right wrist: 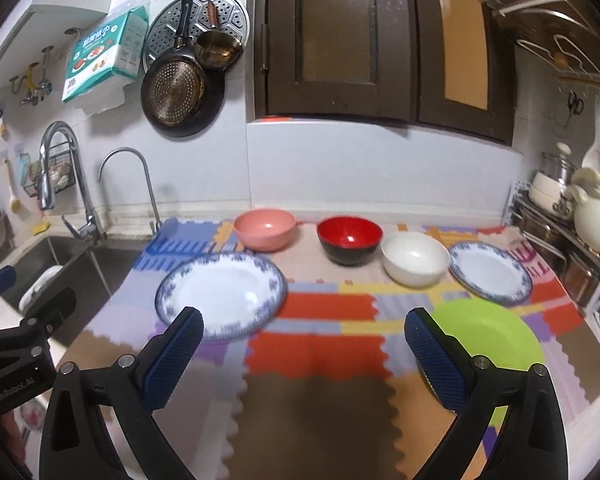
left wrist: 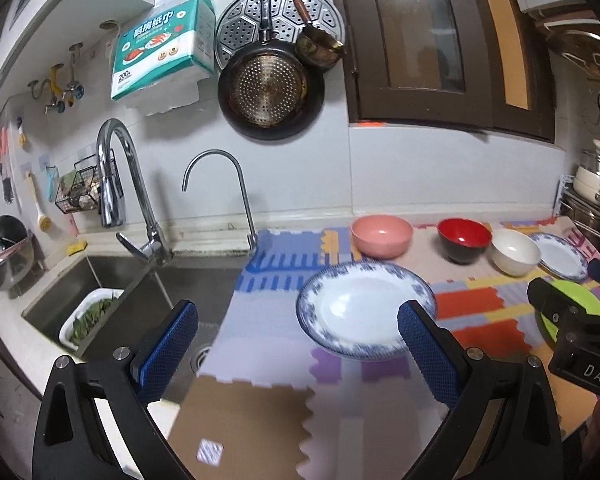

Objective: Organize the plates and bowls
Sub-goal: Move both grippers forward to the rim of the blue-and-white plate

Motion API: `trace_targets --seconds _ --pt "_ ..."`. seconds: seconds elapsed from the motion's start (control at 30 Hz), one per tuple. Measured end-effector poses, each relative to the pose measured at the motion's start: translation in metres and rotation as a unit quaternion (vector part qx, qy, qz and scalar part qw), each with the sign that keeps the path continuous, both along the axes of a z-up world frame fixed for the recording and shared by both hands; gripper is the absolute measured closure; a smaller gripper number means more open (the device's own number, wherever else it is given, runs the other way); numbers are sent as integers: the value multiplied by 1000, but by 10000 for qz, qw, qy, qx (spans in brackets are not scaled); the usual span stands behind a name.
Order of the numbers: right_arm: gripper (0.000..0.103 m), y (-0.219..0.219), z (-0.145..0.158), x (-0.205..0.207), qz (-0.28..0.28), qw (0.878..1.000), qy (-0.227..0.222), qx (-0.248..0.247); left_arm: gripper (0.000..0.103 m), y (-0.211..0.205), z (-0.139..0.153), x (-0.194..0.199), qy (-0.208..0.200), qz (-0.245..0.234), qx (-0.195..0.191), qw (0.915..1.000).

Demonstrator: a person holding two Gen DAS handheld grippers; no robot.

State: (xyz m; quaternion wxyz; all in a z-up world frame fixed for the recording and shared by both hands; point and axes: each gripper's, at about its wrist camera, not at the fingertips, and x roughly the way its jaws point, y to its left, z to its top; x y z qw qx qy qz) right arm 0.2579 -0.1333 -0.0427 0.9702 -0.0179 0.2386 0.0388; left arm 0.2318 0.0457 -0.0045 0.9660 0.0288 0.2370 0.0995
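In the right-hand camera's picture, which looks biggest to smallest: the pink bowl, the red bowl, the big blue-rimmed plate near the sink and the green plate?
1. Big blue-rimmed plate
2. Green plate, though partly hidden by a finger and nearest the camera, so unsure
3. Pink bowl and red bowl look alike; I would not rank them.

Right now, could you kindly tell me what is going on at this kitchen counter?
A person holds two grippers over a colourful foam mat, both open and empty. The left gripper hovers near the large blue-rimmed white plate; the right gripper is beside the lime-green plate. A pink bowl, red-and-black bowl, white bowl and smaller blue-rimmed plate lie unstacked behind.
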Motion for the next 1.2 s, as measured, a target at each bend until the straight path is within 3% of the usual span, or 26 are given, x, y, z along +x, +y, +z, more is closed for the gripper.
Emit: trace_targets --seconds 0.6,1.2 --pt "1 43 -14 94 -224 9993 300 17 2 42 -21 96 333 -127 22 9994" --pt "3 49 -71 178 -217 9912 1303 -95 11 48 -86 178 1475 -166 -41 9889"
